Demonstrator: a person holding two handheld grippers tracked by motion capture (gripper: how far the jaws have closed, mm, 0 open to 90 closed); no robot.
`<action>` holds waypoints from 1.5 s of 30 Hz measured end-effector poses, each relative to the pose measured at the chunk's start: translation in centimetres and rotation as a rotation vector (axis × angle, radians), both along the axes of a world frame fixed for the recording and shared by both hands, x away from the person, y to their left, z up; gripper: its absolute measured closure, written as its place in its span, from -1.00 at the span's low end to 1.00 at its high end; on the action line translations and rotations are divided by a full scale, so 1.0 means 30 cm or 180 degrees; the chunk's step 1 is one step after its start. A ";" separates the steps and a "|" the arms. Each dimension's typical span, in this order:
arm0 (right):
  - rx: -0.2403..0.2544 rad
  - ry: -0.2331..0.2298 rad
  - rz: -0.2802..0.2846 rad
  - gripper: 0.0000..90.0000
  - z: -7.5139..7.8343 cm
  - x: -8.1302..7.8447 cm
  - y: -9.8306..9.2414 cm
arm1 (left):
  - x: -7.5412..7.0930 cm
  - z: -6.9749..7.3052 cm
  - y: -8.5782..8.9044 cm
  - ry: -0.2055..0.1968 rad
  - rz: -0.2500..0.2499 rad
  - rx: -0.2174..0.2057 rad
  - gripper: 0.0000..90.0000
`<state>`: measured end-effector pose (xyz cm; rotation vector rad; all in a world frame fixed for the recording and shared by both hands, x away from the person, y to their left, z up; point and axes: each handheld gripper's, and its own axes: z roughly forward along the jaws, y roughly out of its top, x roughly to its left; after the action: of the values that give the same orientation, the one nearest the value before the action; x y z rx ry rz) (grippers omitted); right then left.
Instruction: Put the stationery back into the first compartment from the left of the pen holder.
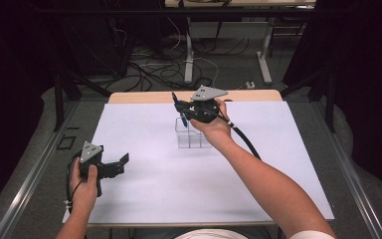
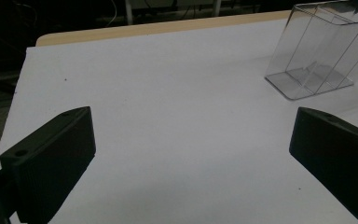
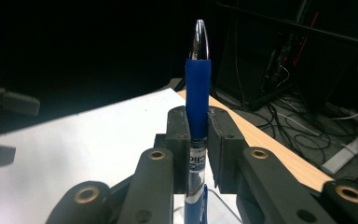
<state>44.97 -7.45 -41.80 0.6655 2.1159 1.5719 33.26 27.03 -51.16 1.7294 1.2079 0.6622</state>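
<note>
1. Nearest the person's edge of the table (image 1: 144,199), covered by a white sheet, the left hand (image 1: 85,186) holds the left gripper (image 1: 122,163) low over the sheet's near-left part, its grey three-cornered plate on top and its cable looping down beside the wrist.
2. From the left gripper view, its two black jaws stand spread wide apart, with bare white sheet between them and nothing in their grasp.
3. Farther in, the person's right forearm reaches diagonally from the bottom right toward the middle of the table, a black cable trailing along it.
4. Past the middle, a clear box (image 1: 193,134) with inner dividers stands on the sheet; in the left gripper view the clear box (image 2: 318,56) shows at the upper right, with nothing visible inside it.
5. Just above and behind the box, the right hand (image 1: 214,127) holds the right gripper (image 1: 181,110), whose jaws are clamped on a blue pen (image 1: 181,108).
6. Seen from the right gripper view, the blue pen (image 3: 198,93) stands between the two pads, which press on it at the lower end of its blue grip sleeve; its silver tip points away from the gripper, and its printed barrel runs back between the gripper's arms.
7. Beyond the sheet, the table's bare wooden far edge shows, then a dark floor strewn with cables (image 1: 154,69).
</note>
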 end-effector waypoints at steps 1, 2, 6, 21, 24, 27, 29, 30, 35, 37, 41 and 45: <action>-0.0008 0.0015 -0.0011 0.77 0.000 0.001 0.000 | -0.001 0.000 0.000 -0.0001 0.0000 0.0005 -0.99; 0.0026 0.0016 -0.0025 0.77 -0.003 0.002 0.002 | -0.001 0.000 0.000 -0.0003 0.0000 0.0003 -1.00; 0.0120 0.0091 -0.0055 0.77 -0.014 0.004 0.007 | 0.000 0.001 -0.002 0.0001 -0.0001 0.0004 -0.99; 0.0266 0.0263 -0.0201 0.77 -0.090 0.022 -0.004 | 0.001 -0.002 -0.003 0.0005 -0.0017 0.0020 -0.99; 0.0258 0.0231 -0.0216 0.77 -0.105 0.028 0.000 | 0.001 -0.002 -0.003 0.0004 -0.0024 0.0021 -0.99; 0.0263 0.0234 -0.0244 0.77 -0.116 0.037 0.002 | 0.001 -0.002 -0.002 0.0009 -0.0019 0.0013 -0.99; 0.0240 0.0248 -0.0253 0.77 -0.126 0.041 0.003 | 0.001 -0.002 -0.001 0.0006 -0.0021 0.0018 -0.99; 0.0217 0.0250 -0.0256 0.77 -0.129 0.042 0.004 | 0.001 -0.003 -0.001 0.0005 -0.0024 0.0018 -0.99; 0.0148 0.0267 -0.0256 0.77 -0.159 0.041 0.012 | 0.000 -0.003 0.001 0.0005 -0.0030 0.0020 -0.99; 0.0137 0.0272 -0.0266 0.77 -0.171 0.039 0.015 | 0.000 -0.003 0.001 0.0003 -0.0031 0.0025 -0.99; 0.0054 0.0312 -0.0258 0.77 -0.183 0.036 0.017 | 0.000 -0.002 0.000 0.0007 -0.0037 0.0035 -0.99; 0.0044 0.0331 -0.0249 0.77 -0.189 0.033 0.019 | 0.000 -0.001 0.000 0.0003 -0.0037 0.0044 -0.99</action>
<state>45.96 -6.86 -47.48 0.8413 2.1273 1.5418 33.26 27.04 -51.20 1.7472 1.1954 0.6643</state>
